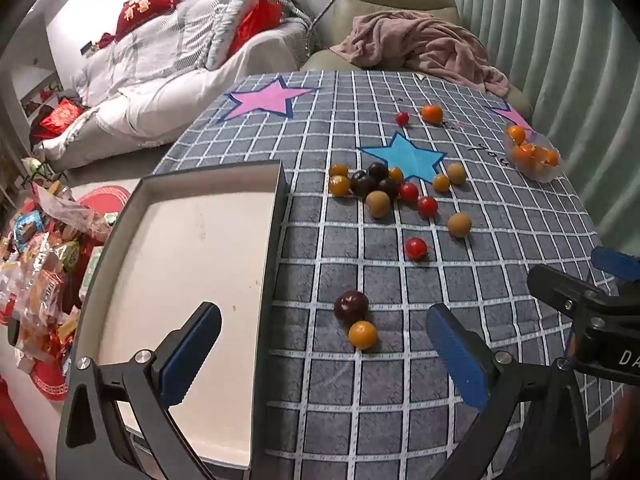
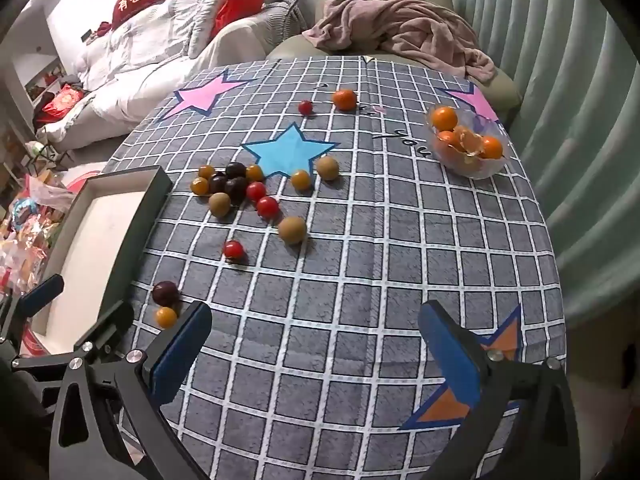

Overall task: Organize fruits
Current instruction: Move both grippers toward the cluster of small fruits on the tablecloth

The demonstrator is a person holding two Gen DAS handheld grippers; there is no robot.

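Several small fruits lie loose on the checked tablecloth point(image 1: 400, 380): a cluster of dark, yellow, tan and red ones point(image 1: 376, 186) point(image 2: 234, 186), a lone red tomato point(image 1: 416, 248) point(image 2: 233, 249), and a dark fruit point(image 1: 351, 305) point(image 2: 165, 293) beside a yellow one point(image 1: 363, 334) point(image 2: 165, 317). An empty white tray with a dark rim point(image 1: 276, 240) point(image 2: 140, 216) sits at the left. My left gripper point(image 1: 324, 354) is open and empty, just short of the dark and yellow pair. My right gripper point(image 2: 316, 350) is open and empty above bare cloth.
A clear bowl of oranges point(image 1: 532, 156) point(image 2: 468, 144) stands at the far right. One orange point(image 1: 432, 113) point(image 2: 344, 99) and a red tomato point(image 1: 402, 117) point(image 2: 305, 107) lie at the far side. A sofa and armchair stand beyond; snack bags litter the floor at left.
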